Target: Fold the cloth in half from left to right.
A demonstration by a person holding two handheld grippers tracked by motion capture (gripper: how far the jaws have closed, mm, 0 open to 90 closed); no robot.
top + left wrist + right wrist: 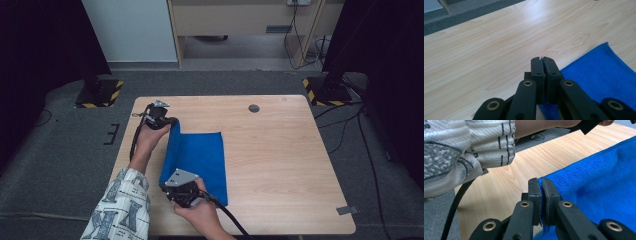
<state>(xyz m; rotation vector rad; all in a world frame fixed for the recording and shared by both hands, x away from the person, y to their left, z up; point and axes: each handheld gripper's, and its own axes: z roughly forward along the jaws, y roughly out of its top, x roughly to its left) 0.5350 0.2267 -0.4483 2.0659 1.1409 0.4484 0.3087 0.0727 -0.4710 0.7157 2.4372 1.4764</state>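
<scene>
A blue cloth [200,160] lies on the wooden table [280,165], its left edge lifted off the wood. My left gripper [172,121] holds the cloth's far left corner, and in the left gripper view its jaws [543,60] are shut on a thin blue edge of the cloth [604,75]. My right gripper [167,189] pinches the near left corner. In the right gripper view its jaws [541,182] are shut on the cloth [599,185], which rises in a fold to the right.
A dark round grommet [254,108] sits near the table's far edge. The person's patterned sleeve [117,210] comes in at the lower left. Grey carpet surrounds the table, with striped stand feet [100,95] at the far corners.
</scene>
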